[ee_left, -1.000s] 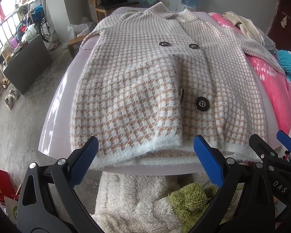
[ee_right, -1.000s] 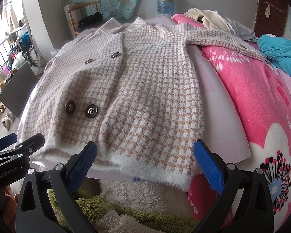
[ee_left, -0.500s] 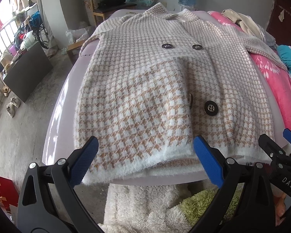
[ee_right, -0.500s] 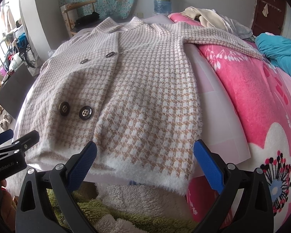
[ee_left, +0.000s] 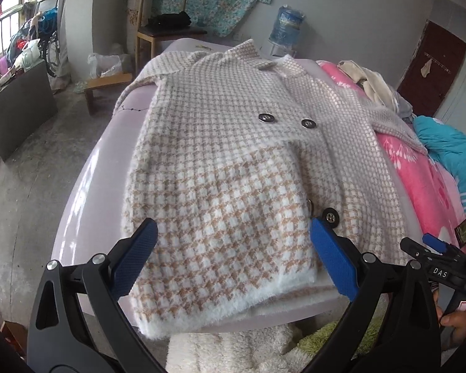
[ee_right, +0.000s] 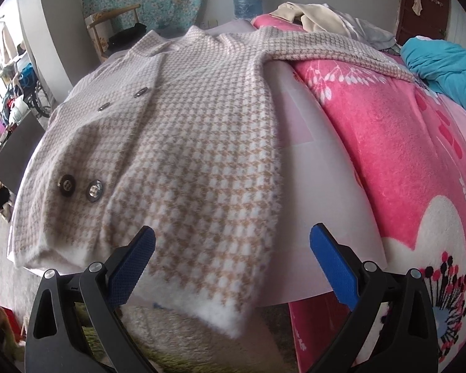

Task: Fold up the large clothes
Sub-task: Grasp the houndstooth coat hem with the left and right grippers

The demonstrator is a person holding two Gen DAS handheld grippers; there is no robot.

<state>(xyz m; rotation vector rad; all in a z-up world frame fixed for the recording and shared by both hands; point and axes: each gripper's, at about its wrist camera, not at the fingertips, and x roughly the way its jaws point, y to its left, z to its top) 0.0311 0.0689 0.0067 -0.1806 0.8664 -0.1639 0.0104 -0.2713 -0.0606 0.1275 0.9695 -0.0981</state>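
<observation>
Covering the bed, a pink floral blanket carries a pale lilac board, on which the houndstooth coat lies spread flat, front up, its fuzzy white hem overhanging the near edge. One sleeve extends across the blanket. Left tongs and right tongs hover spread apart above the hem, gripping nothing. Four dark buttons, including one, fasten the front.

Pink floral blanket, teal quilt, water jug (far wall), wooden chair
</observation>
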